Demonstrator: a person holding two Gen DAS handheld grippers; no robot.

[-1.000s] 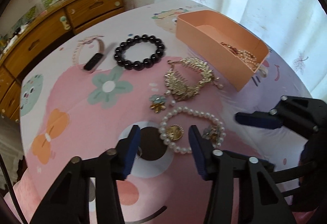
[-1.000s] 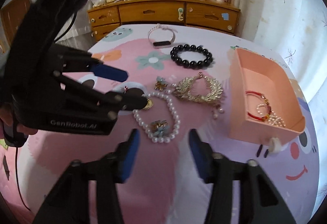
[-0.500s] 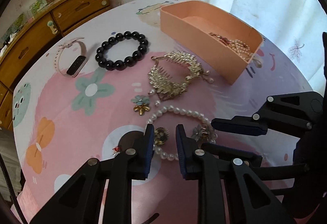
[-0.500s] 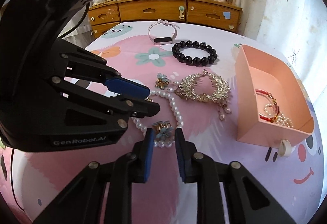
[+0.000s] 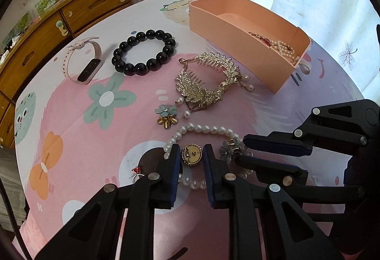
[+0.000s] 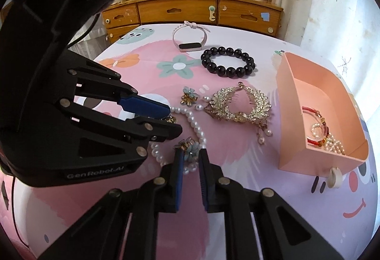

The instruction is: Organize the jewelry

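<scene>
A pearl bracelet (image 5: 206, 130) lies on the pink mat, also in the right wrist view (image 6: 197, 127). My left gripper (image 5: 192, 156) is closed around a round gold brooch (image 5: 192, 154) inside the pearl loop. My right gripper (image 6: 190, 158) is closed around a grey-blue flower earring (image 6: 190, 149), seen in the left wrist view (image 5: 229, 149) too. A peach box (image 5: 249, 29) at the right holds a red bracelet (image 6: 317, 127) and pearls. A gold leaf hair comb (image 5: 206, 79), black bead bracelet (image 5: 144, 52) and pink fitness band (image 5: 85, 60) lie beyond.
A second flower earring (image 5: 166, 114) lies left of the comb. A small red ring (image 5: 136, 172) sits by my left fingers. A wooden drawer chest (image 6: 190, 10) stands behind the table. White curtains hang at the right. A white roll (image 6: 334, 177) lies at the box's near corner.
Both grippers went from wide open to nearly closed, the left around the gold brooch, the right around the flower earring. Both moved forward and lower over the pearl bracelet.
</scene>
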